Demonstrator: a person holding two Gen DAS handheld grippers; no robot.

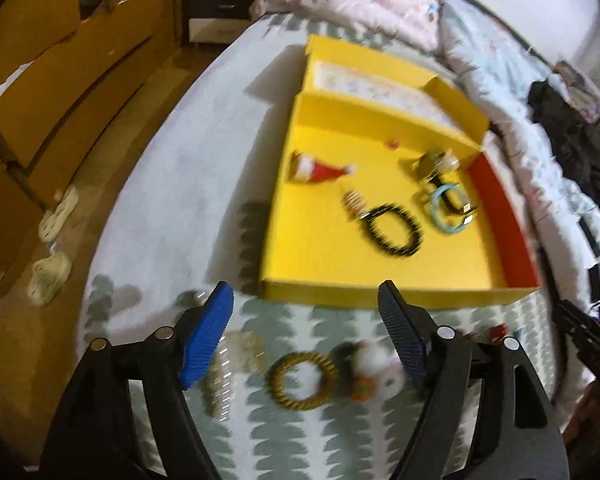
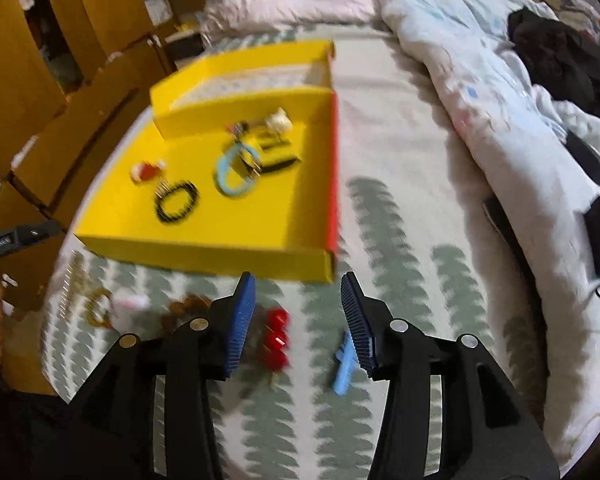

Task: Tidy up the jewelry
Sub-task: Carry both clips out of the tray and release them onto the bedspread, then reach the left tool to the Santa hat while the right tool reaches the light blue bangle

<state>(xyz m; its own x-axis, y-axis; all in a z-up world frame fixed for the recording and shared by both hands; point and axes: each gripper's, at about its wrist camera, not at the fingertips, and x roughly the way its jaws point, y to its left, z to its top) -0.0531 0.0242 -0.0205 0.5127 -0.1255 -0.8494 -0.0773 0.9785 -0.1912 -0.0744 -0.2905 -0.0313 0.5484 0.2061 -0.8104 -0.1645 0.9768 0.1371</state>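
Left wrist view: box (image 1: 332,264) holds several pieces; ring (image 1: 302,381), beads (image 2: 277,338), clip (image 2: 345,366) remain outside. Left gripper (image 1: 306,304) and right gripper (image 2: 298,294) gape, empty.

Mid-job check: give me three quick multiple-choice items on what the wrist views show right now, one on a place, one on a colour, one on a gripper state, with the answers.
1. Where does the black beaded bracelet lie?
A. in the yellow cardboard tray
B. on the leaf-patterned bedspread
C. between a gripper's fingers

2. What colour is the small plastic clip on the bedspread by the right gripper?
A. green
B. light blue
C. black

3. How does the left gripper stand?
A. shut on the braided tan ring
B. shut on nothing
C. open, with nothing held

Answers:
1 A, the bracelet rests on the tray's yellow floor, next to a light blue ring.
2 B, it shows pale blue against the grey-green leaf print.
3 C, its fingers stand wide apart and the tan ring lies on the bedspread beneath them.
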